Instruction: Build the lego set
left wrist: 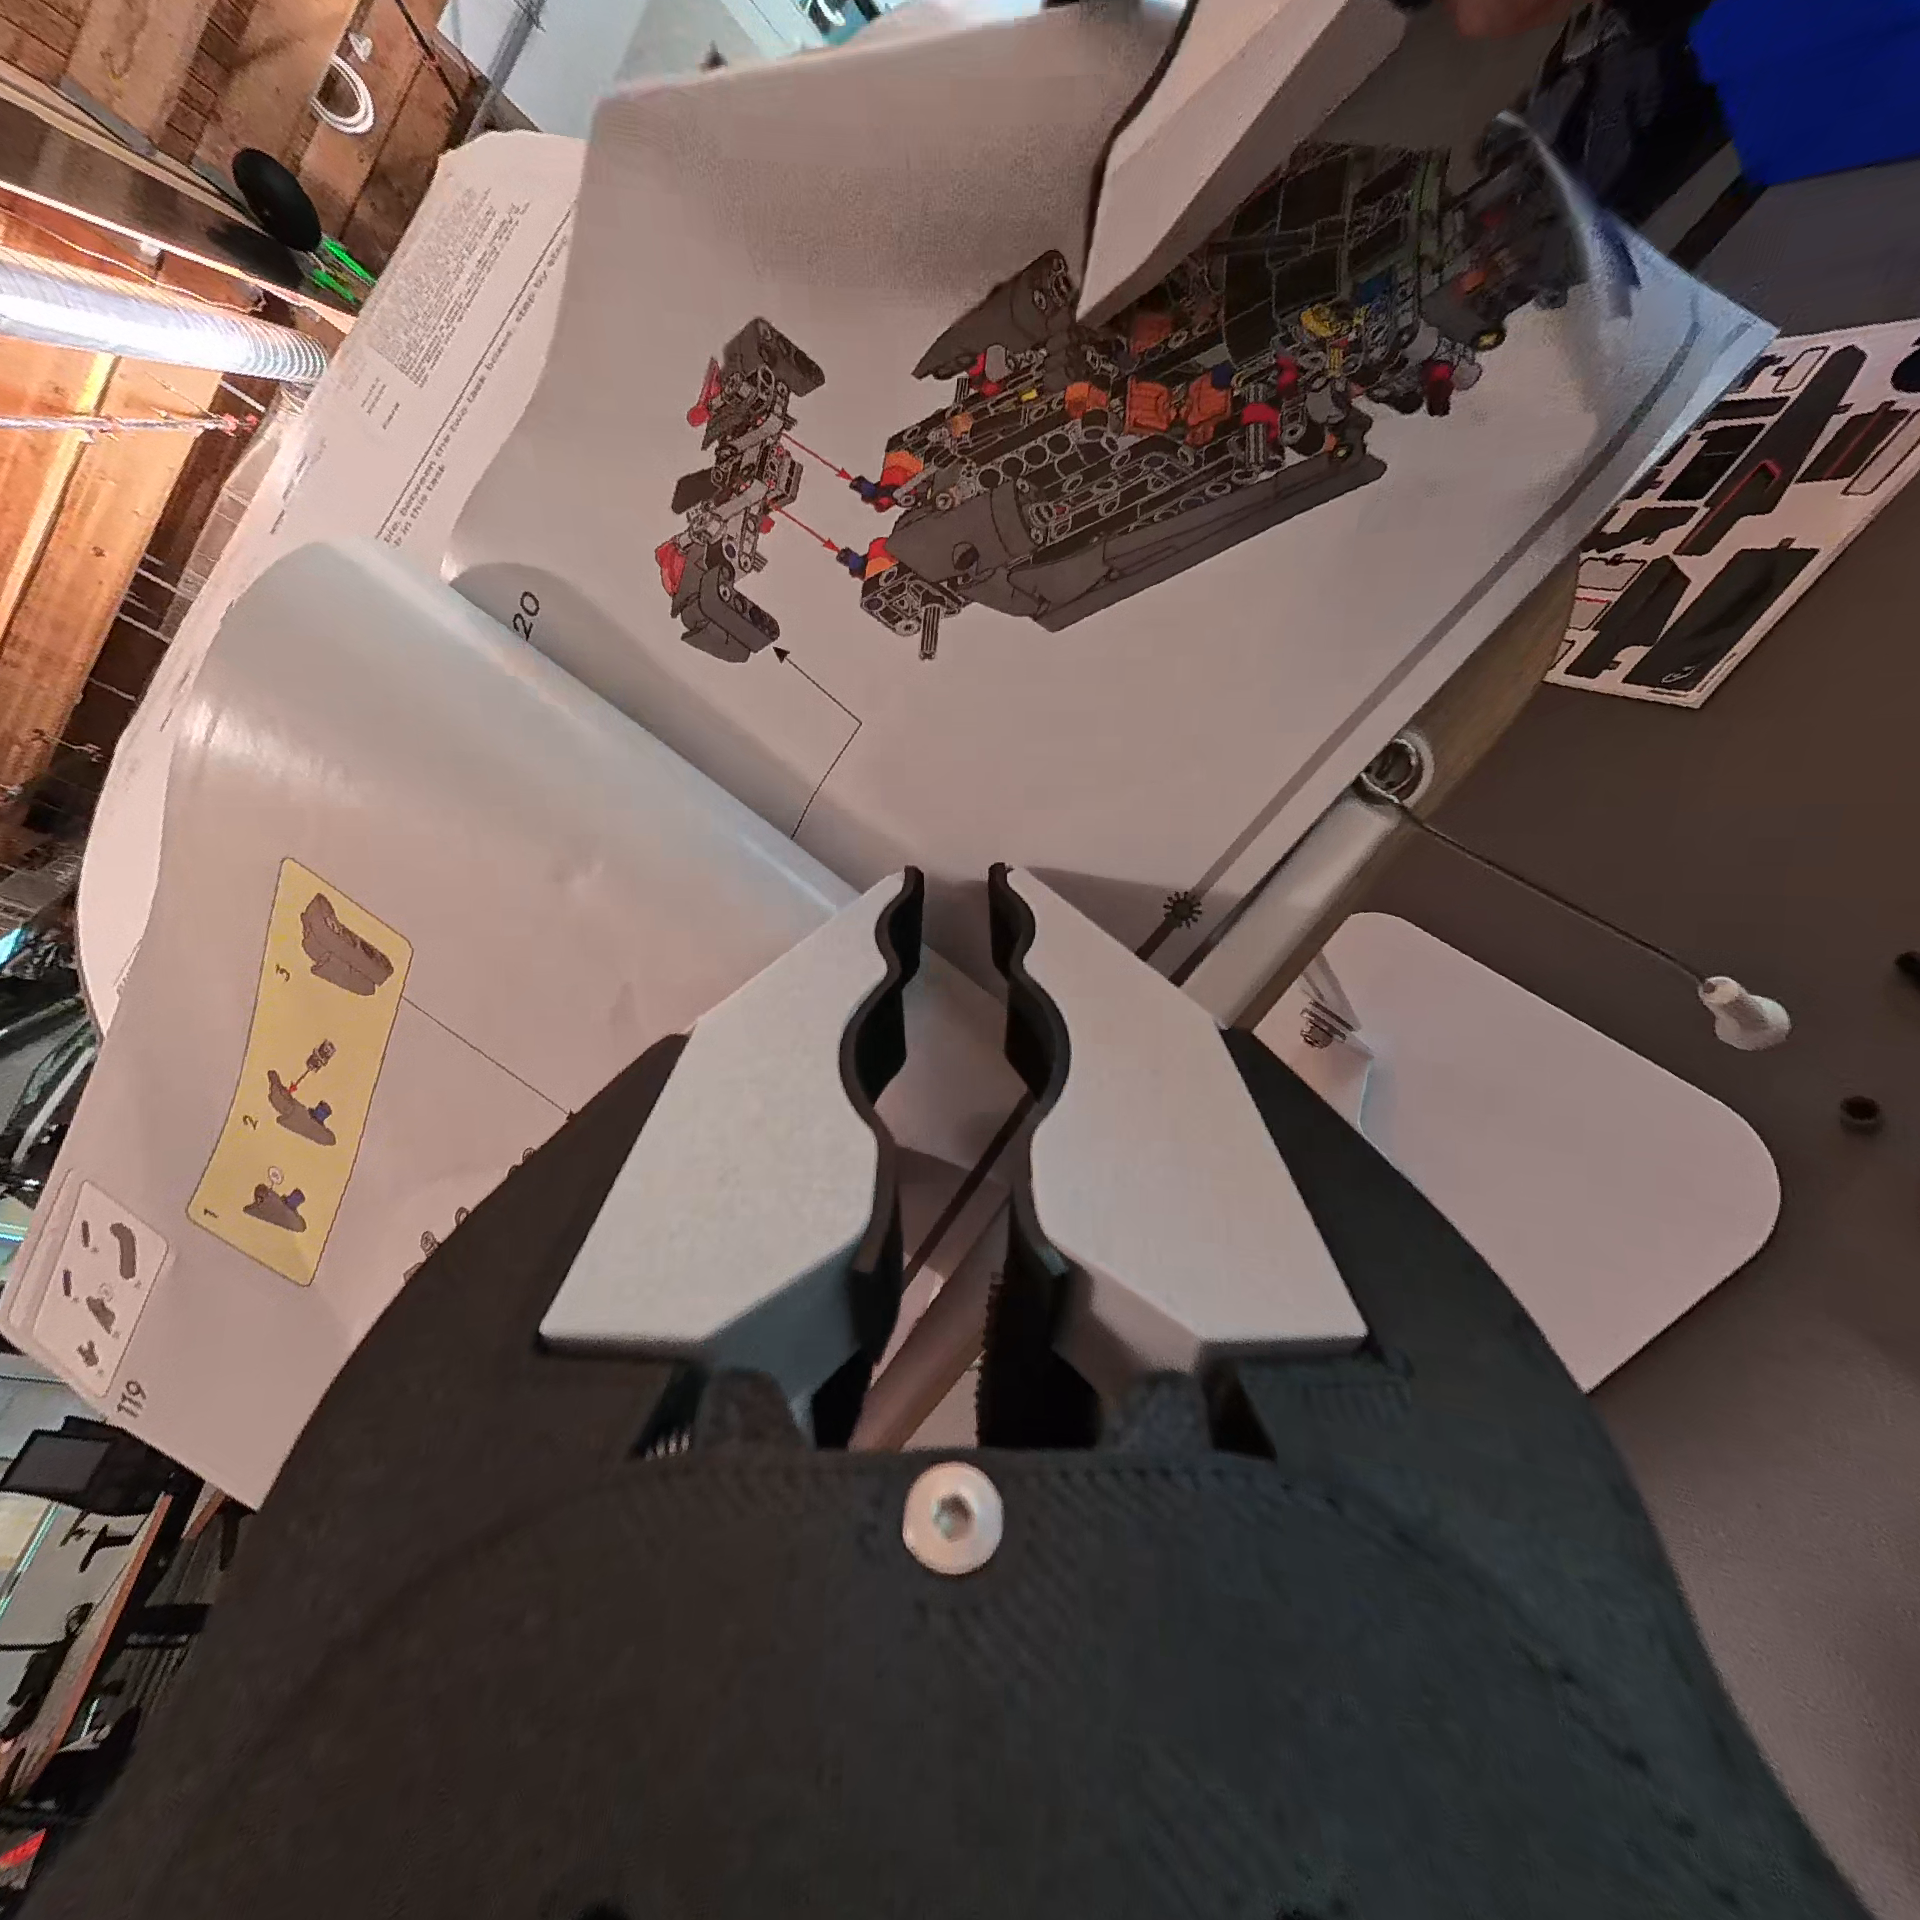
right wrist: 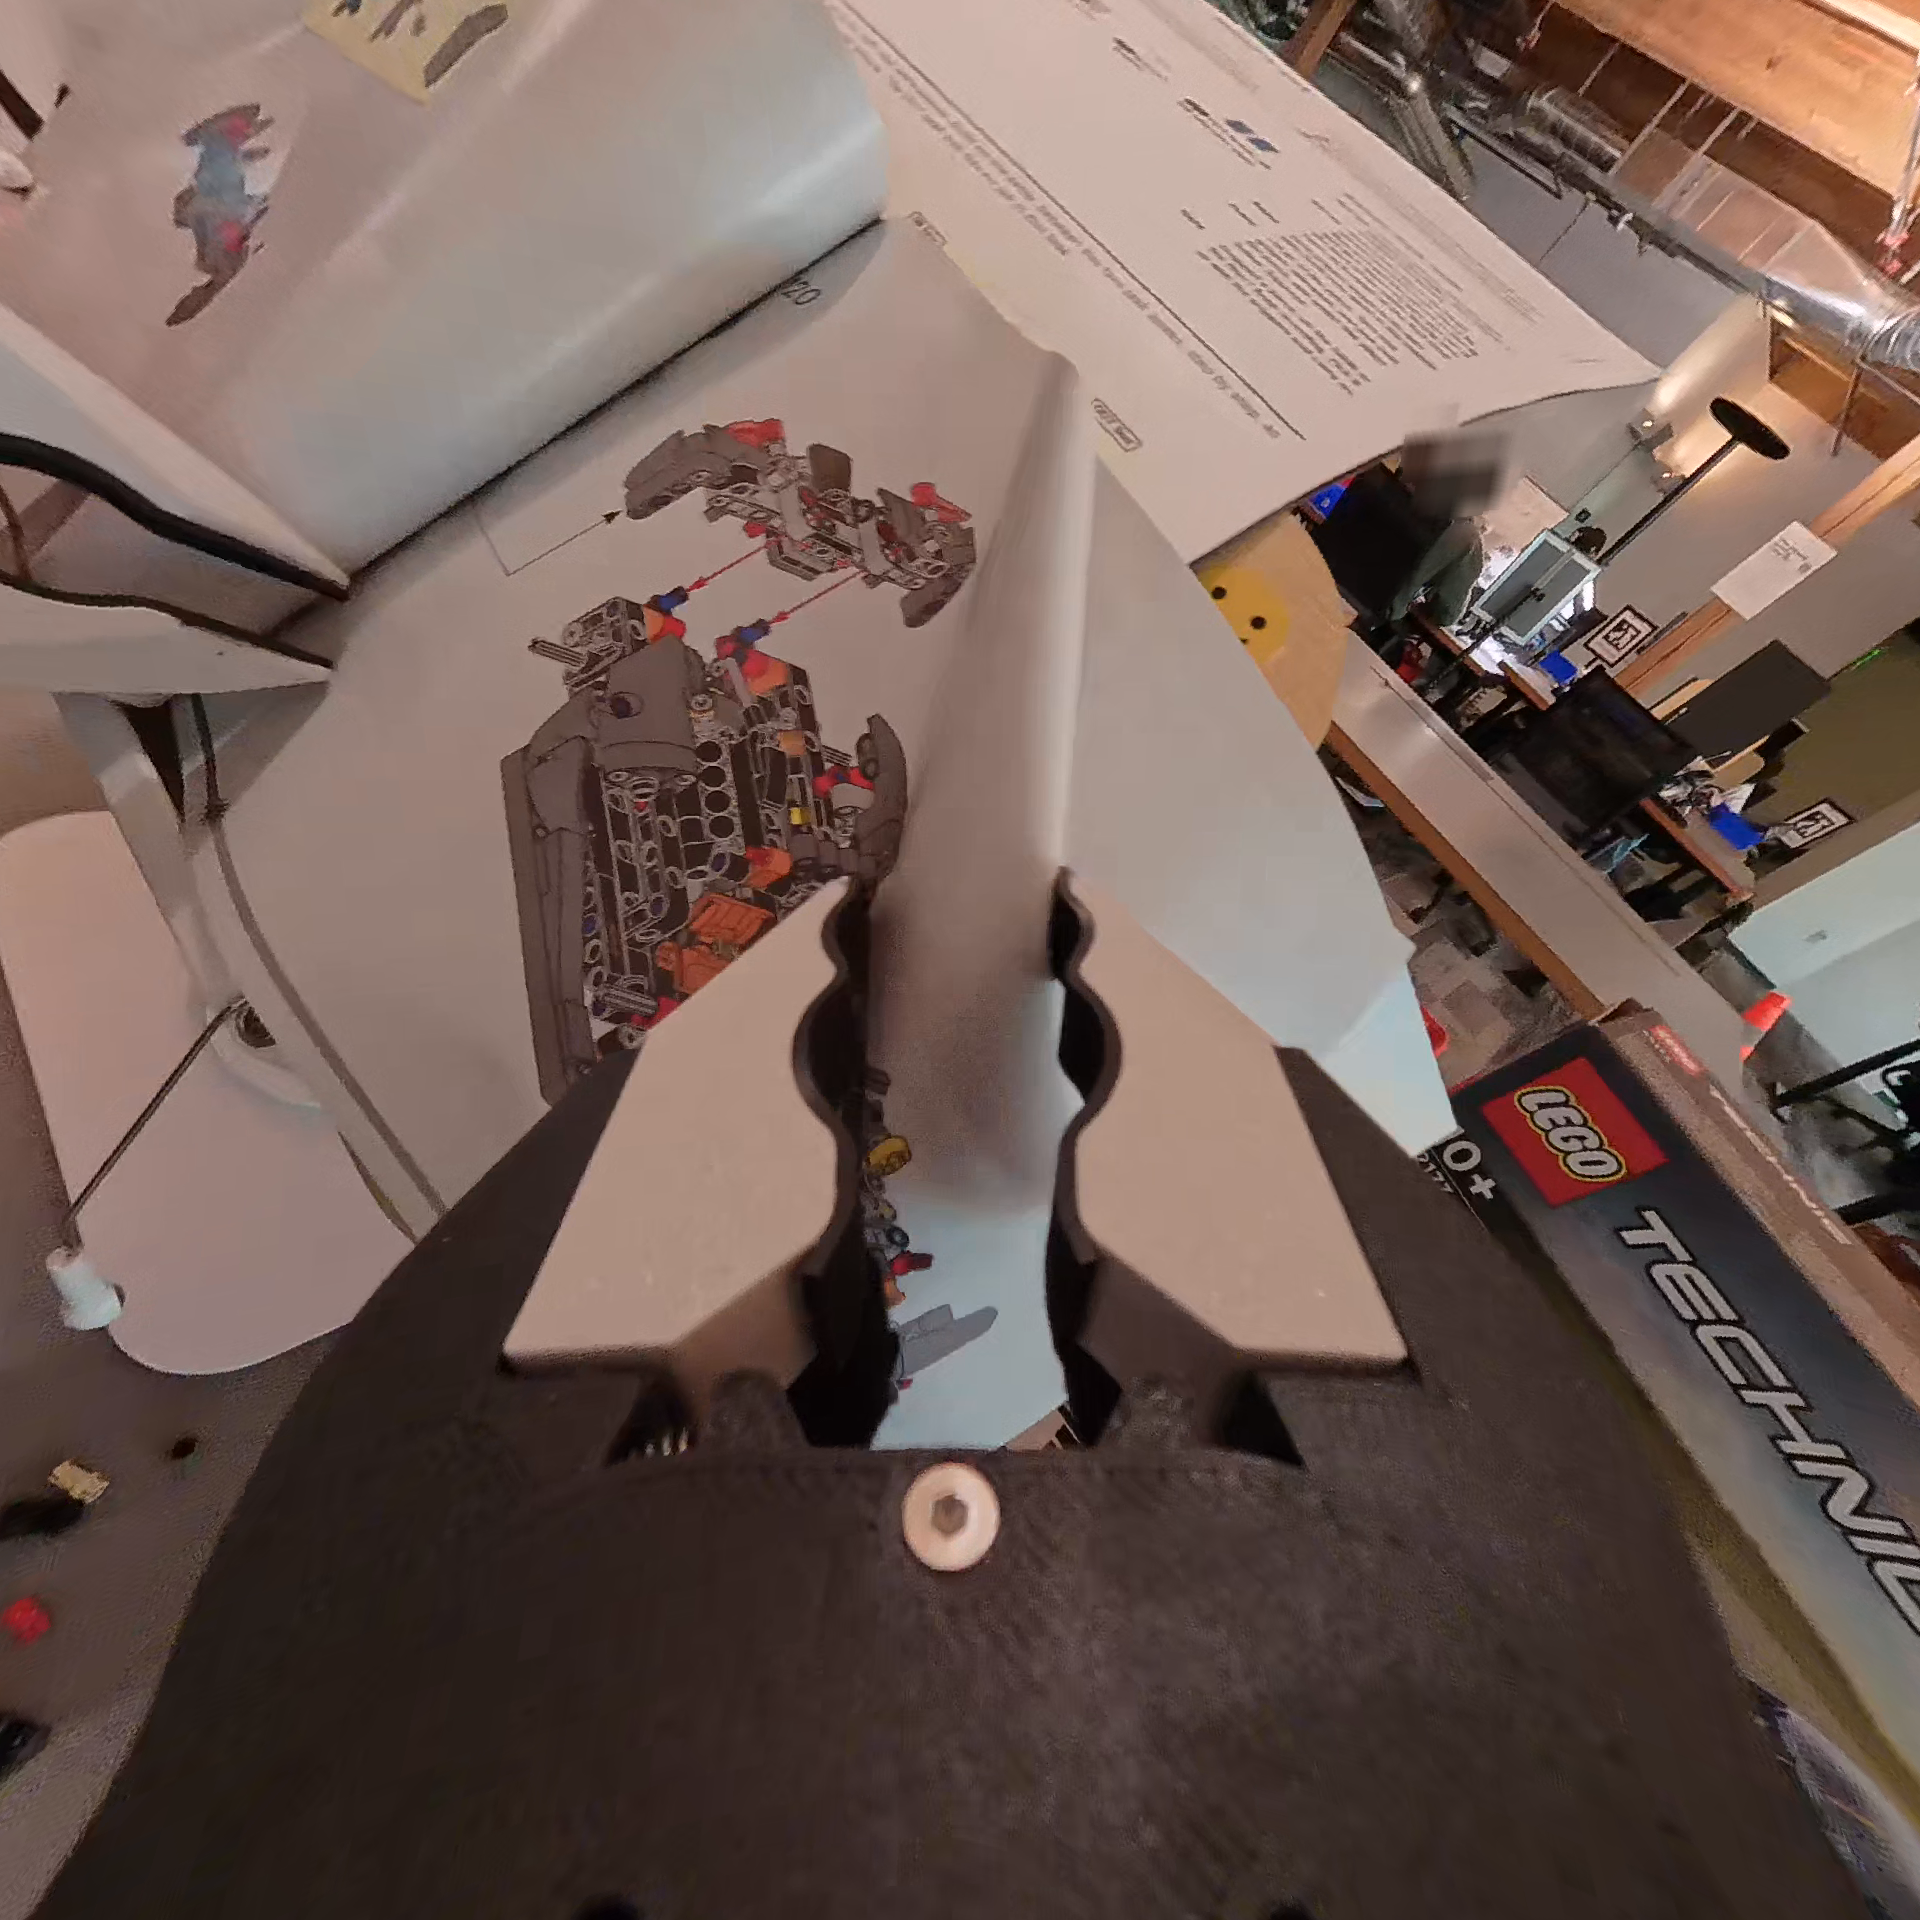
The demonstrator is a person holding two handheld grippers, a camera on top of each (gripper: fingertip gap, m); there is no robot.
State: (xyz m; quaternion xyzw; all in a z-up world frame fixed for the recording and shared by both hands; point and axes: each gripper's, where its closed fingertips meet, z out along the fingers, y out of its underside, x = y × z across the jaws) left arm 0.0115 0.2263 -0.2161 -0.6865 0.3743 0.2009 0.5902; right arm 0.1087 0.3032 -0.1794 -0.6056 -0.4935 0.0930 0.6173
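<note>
1. Hard to see: my left tongs [left wrist: 954,883] are squeezed down to a thin slit at the manual's [left wrist: 1039,748] lower edge. I can't tell if they're pinching paper or nothing. The model drawing is partly covered at the top and blurry there.
2. My right tongs [right wrist: 956,894] are spread apart, with a curled page running up between the fingers, not clamped.
3. The manual is propped open on a white stand [left wrist: 1507,1143] near the bench's [left wrist: 1766,1558] far edge. A sticker sheet [left wrist: 1714,499] lies flat beside it, and the box [right wrist: 1662,1195] sits at the right edge.
4. A few loose pieces, one red [right wrist: 26,1621], sit on the bench, too small to identify.
5. The room has wood beams, a ribbed silver duct [left wrist: 135,322] and desks farther back.
6. The bench is matte grey, the pages are glossy and bowed, and the fingers are grey with wavy black pads.
</note>
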